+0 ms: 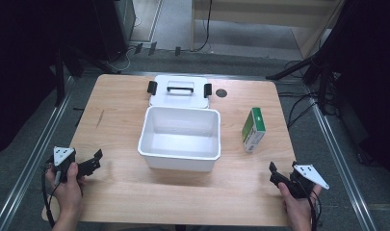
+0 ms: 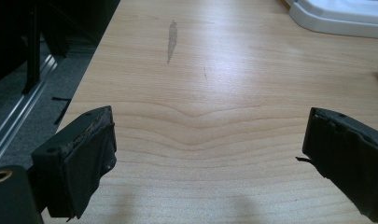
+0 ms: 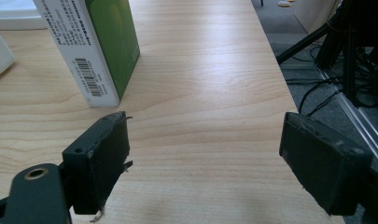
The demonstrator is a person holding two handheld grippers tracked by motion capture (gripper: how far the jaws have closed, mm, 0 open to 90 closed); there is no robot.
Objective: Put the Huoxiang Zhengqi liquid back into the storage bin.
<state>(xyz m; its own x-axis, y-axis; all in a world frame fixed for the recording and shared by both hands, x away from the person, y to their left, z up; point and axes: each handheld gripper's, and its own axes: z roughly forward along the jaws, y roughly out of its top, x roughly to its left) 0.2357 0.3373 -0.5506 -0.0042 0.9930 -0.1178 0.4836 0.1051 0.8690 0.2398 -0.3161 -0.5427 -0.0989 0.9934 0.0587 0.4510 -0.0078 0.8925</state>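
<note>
A white plastic bin (image 1: 179, 137) stands open in the middle of the wooden table (image 1: 120, 192), its white lid (image 1: 179, 91) with a black handle lying flat just behind it. A green and white carton (image 1: 253, 129) stands upright to the bin's right; it also rises at the upper left of the right gripper view (image 3: 94, 46). My left gripper (image 1: 97, 160) rests near the table's front left corner, jaws wide apart over bare wood (image 2: 205, 140). My right gripper (image 1: 273, 172) sits near the front right corner, open and empty (image 3: 205, 149), the carton a short way ahead.
A small black disc (image 1: 221, 93) lies beside the lid at the table's back. Metal rails (image 1: 33, 154) run along both sides on the floor, with cables (image 1: 303, 103) and dark stands to the right. A grey smear (image 2: 171, 39) marks the wood on the left.
</note>
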